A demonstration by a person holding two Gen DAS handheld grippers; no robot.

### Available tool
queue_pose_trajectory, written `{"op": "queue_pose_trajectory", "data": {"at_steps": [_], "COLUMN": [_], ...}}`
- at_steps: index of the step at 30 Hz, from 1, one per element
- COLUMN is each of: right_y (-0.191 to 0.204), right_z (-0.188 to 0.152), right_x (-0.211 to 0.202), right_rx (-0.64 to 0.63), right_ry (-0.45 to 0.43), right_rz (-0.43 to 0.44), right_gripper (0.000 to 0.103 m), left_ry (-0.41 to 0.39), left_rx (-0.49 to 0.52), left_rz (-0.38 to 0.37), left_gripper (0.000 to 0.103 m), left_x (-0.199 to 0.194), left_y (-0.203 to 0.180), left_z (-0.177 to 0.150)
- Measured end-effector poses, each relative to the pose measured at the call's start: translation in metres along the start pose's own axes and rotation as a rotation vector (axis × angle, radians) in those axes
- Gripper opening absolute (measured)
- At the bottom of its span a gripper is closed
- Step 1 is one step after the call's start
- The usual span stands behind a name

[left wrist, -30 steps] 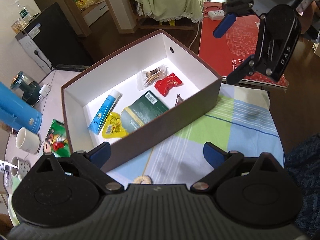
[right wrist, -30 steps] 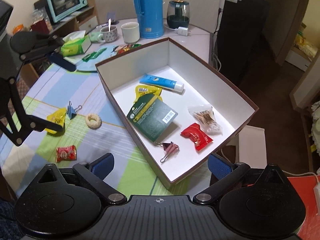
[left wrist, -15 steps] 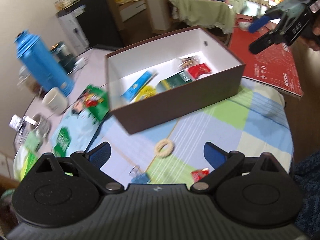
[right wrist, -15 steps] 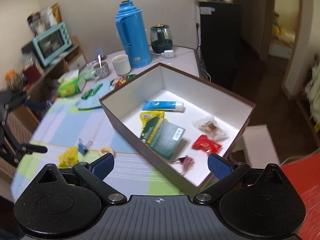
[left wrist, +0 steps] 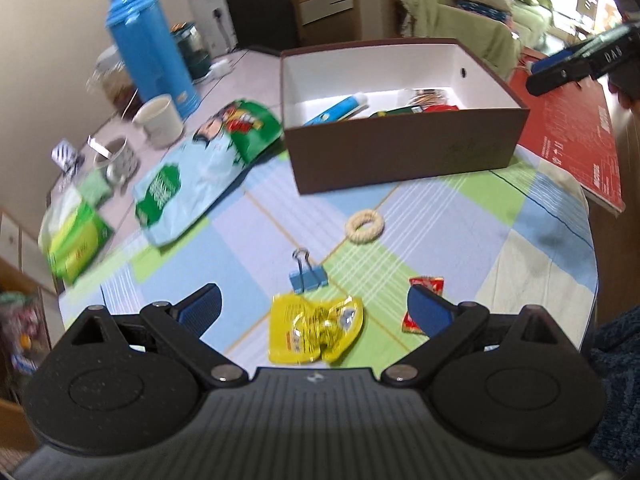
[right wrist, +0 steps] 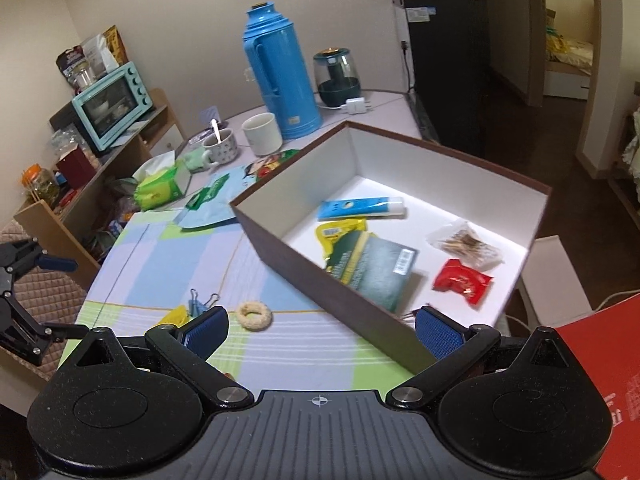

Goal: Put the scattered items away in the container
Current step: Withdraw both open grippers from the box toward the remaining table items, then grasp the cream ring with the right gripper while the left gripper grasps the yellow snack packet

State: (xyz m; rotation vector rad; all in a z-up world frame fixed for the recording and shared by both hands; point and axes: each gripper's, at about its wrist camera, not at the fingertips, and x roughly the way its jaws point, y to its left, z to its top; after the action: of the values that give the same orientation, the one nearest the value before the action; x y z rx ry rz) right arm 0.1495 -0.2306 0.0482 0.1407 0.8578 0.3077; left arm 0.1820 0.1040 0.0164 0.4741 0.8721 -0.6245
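Note:
A brown box [left wrist: 404, 152] with white inside [right wrist: 452, 184] stands on the checked tablecloth and holds a blue tube [right wrist: 360, 208], a green packet [right wrist: 376, 268], a red sachet [right wrist: 460, 282] and a clear snack bag [right wrist: 466, 242]. Loose on the cloth lie a yellow packet [left wrist: 316, 324], a blue binder clip [left wrist: 308, 276], a straw ring [left wrist: 364, 226] and a red sachet [left wrist: 426, 286]. My left gripper [left wrist: 314, 308] hangs open just above the yellow packet. My right gripper [right wrist: 322, 328] is open over the box's near corner, holding nothing.
A blue thermos [right wrist: 282, 72], two cups [right wrist: 262, 134], a green tissue pack [right wrist: 158, 192] and snack bags [left wrist: 200, 172] crowd the table's far side. A red mat [left wrist: 572, 136] lies on the floor beyond the table edge. A shelf with a teal oven [right wrist: 112, 104] stands left.
My left gripper pulled back from the box and dropped low toward the loose items, bringing the yellow packet, clip and red sachet into view. My right gripper drew back and rose a little.

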Motion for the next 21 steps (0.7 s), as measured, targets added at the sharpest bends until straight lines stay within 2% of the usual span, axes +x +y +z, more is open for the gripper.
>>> {"op": "queue_pose_trajectory", "data": {"at_steps": [5,11,15,21], "right_y": [0.013,0.025,0.026,0.026], "right_z": [-0.006,-0.02,-0.026,-0.028], "right_x": [0.024,0.066,0.091,0.117], "right_rx": [0.001,-0.009,0.015,0.007], "right_ry": [0.027,0.109,0.159,0.207], "right_rz": [0.013,-0.007,0.012,0.014], "right_gripper": [0.102,0.102,0.102,0.102], "left_ry": [0.019,0.059,0.103,0.113], "left_rx": [-0.11,-0.199,-0.186,-0.15], "left_rz": [-0.013,-0.039,-0.044,-0.062], "left_gripper": [0.098,0.099,0.099,0.098], "left_x": [0.011,0.039,0.062,0.092], "left_y": [0.011,0.012,0.011,0.008], "left_z": [-0.017,-0.035,-0.043,-0.052]}}
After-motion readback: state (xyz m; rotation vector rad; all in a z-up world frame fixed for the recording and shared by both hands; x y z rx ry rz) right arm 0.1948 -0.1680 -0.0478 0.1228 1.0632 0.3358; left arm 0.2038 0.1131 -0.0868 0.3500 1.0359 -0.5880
